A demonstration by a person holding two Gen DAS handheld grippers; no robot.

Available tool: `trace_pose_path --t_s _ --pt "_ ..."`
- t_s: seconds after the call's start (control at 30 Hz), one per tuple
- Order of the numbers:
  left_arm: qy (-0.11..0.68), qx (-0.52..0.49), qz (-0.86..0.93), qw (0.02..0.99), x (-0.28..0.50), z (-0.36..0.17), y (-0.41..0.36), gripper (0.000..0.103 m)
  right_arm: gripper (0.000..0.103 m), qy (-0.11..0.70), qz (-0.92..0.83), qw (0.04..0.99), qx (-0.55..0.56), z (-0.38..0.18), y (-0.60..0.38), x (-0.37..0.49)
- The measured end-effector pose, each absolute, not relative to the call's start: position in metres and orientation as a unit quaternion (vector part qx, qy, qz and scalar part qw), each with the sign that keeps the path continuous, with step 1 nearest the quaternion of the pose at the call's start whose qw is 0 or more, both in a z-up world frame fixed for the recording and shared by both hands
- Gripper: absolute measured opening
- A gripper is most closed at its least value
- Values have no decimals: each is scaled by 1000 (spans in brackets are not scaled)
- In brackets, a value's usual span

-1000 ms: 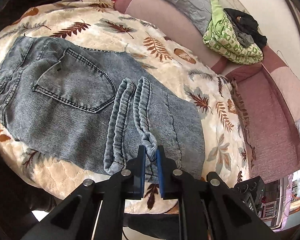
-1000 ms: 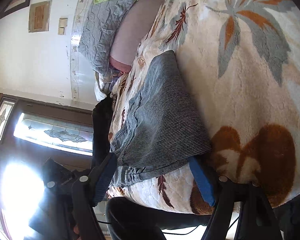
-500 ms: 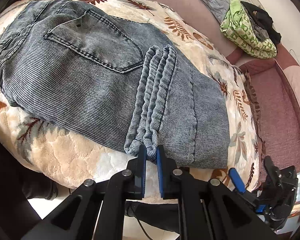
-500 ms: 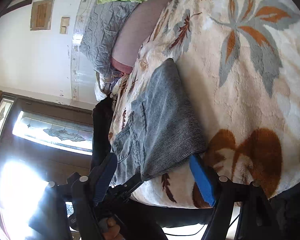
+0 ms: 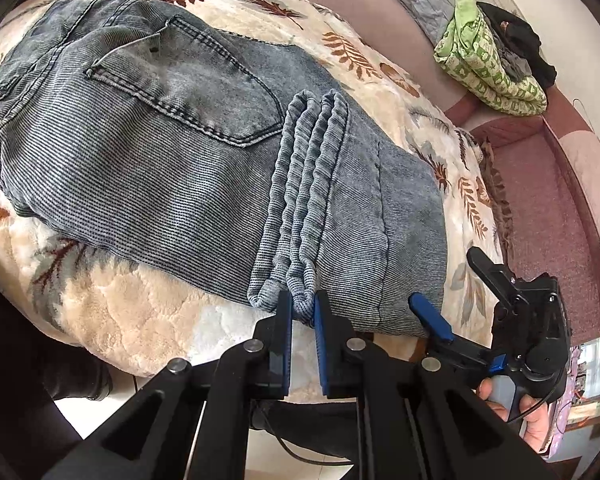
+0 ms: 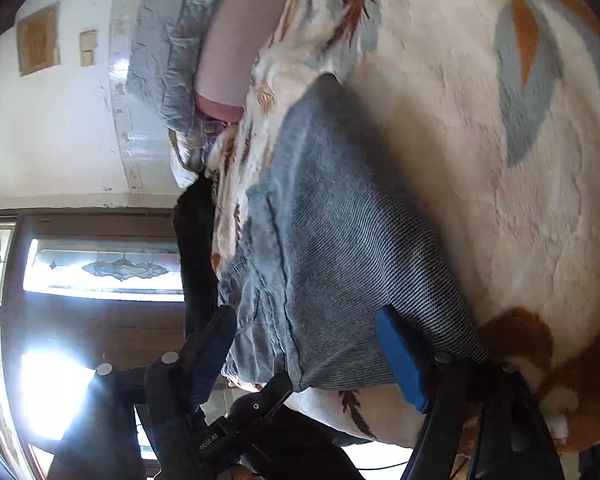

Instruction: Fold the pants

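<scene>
A bed under a cream fleece blanket printed with leaves carries the work; behind it run a mauve headboard and a white wall, with one heap of green and black clothes at the far right corner. One pair of grey-blue pants lies folded along the bed's near edge, waistband left, hems doubled back on top. The left gripper pinches one hem cuff, jaws narrow. The right gripper stands wide at the fold's near right corner, its jaws holding nothing.
</scene>
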State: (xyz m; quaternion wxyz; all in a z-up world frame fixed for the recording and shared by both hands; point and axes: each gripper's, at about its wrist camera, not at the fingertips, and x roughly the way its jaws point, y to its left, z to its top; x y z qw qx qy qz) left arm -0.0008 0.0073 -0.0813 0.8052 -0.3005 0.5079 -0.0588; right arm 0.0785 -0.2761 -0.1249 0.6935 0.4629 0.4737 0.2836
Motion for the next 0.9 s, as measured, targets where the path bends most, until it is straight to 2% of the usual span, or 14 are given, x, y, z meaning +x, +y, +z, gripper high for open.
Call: trace_pose_path --t_s 0.2,0.33,0.47,0.57,0.6,0.63,0.67,0.8,0.9 --pt "426 -242 -99 866 -5 -14 -22 13 76 476 284 707 440 -124 -270 80" --pt "405 -234 -105 878 5 -2 -37 13 76 469 291 706 443 -126 -272 78" --pt "424 -239 -113 866 17 -22 -47 13 76 466 293 707 444 -127 -272 78" --pt "504 -239 -63 828 33 -73 -44 12 76 466 298 701 451 -129 -276 77" --pt "519 -248 -63 816 36 -89 -40 9 76 470 298 695 456 -129 -279 77" --pt "504 -246 -60 826 33 -91 -36 3 76 478 294 688 459 -127 -280 79" --pt "502 -236 -66 830 32 -89 -35 3 76 483 292 688 456 -121 -282 81" --pt "507 -232 -74 827 34 -89 -35 3 76 453 298 741 396 -69 -291 103" --pt "502 -226 -76 832 32 -89 -37 3 77 478 261 758 359 -58 -298 145"
